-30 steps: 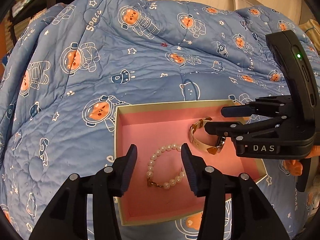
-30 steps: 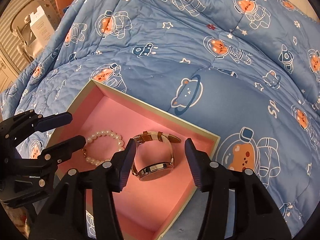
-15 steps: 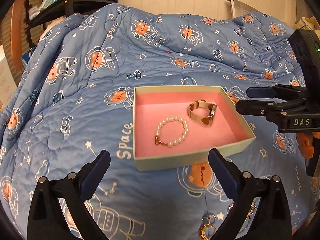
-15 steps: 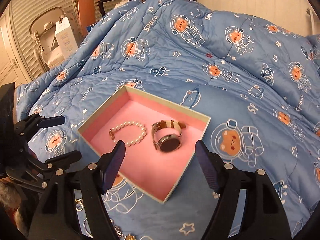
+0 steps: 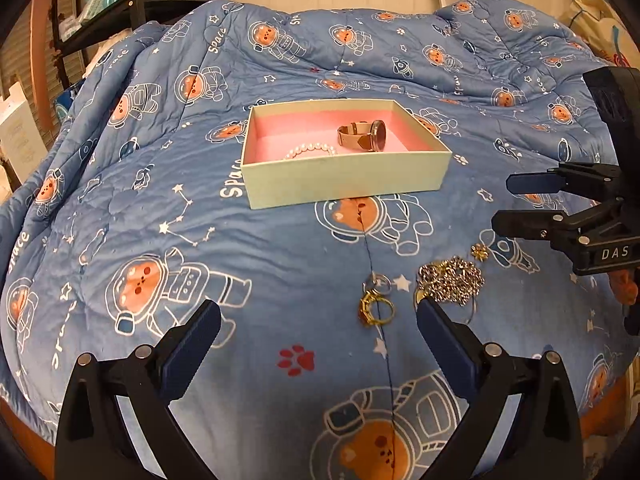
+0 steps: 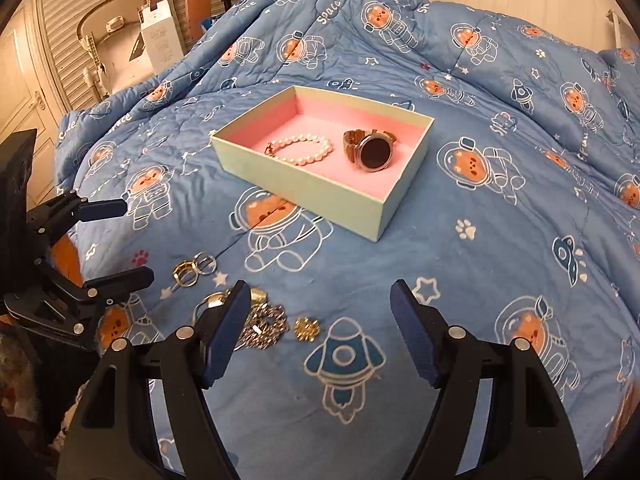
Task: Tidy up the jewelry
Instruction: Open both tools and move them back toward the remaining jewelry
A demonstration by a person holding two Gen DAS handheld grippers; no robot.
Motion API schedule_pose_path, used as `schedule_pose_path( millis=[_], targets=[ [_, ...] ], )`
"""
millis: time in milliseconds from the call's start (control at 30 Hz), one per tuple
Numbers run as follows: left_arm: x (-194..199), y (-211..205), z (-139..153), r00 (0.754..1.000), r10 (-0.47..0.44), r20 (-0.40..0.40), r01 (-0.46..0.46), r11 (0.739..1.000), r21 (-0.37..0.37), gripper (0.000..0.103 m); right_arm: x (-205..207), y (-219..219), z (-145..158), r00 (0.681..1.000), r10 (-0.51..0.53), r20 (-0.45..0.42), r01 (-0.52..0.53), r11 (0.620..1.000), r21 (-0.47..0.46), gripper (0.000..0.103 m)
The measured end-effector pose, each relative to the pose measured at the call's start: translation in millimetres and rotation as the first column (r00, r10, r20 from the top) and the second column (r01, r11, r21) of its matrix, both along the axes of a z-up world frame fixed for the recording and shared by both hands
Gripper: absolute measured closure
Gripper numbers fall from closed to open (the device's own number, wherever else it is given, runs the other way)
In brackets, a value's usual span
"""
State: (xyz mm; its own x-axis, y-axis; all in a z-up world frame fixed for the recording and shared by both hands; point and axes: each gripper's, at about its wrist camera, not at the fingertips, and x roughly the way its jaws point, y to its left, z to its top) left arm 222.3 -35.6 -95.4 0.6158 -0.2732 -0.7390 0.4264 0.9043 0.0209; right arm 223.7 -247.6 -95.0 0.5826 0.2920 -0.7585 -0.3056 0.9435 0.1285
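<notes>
A pale green box with pink lining (image 5: 344, 182) (image 6: 304, 184) lies on the blue quilt. In it are a pearl bracelet (image 5: 310, 149) (image 6: 300, 150) and a rose-gold watch (image 5: 366, 136) (image 6: 372, 152). On the quilt nearer me lie gold and silver rings (image 5: 376, 300) (image 6: 194, 268), a silver chain heap (image 5: 450, 280) (image 6: 264, 326) and a small gold brooch (image 5: 479, 252) (image 6: 307, 328). My left gripper (image 5: 318, 338) is open and empty just before the rings. My right gripper (image 6: 320, 330) is open and empty over the brooch; it also shows in the left wrist view (image 5: 520, 204).
The blue astronaut-print quilt (image 5: 160, 240) covers the whole bed. A dark shelf (image 5: 120, 4) stands at the back left. A white carton (image 6: 160, 36) and shuttered doors stand beyond the bed's left side. The left gripper shows at the left of the right wrist view (image 6: 116, 244).
Both grippers have pulled back from the box and opened wide. The bracelet and watch stay in the box. The loose rings, chain and brooch have come into view.
</notes>
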Motion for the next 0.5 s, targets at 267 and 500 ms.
schedule_pose_path(
  millis=[267,500],
  targets=[
    [-19.6,4.9,-8.5,0.998,0.048,-0.038,-0.050,0.996,-0.067,0.013,-31.0,8.3,-12.3,0.997,0.038,-0.068,-0.034,0.998,0.055,0.047],
    [-25.8,1.9,-15.3,0.997,0.048,-0.055,-0.051,0.997,-0.063,0.023,-33.8,4.4,-22.5,0.996,0.011,-0.093,-0.002,0.996,0.093,0.058]
  ],
)
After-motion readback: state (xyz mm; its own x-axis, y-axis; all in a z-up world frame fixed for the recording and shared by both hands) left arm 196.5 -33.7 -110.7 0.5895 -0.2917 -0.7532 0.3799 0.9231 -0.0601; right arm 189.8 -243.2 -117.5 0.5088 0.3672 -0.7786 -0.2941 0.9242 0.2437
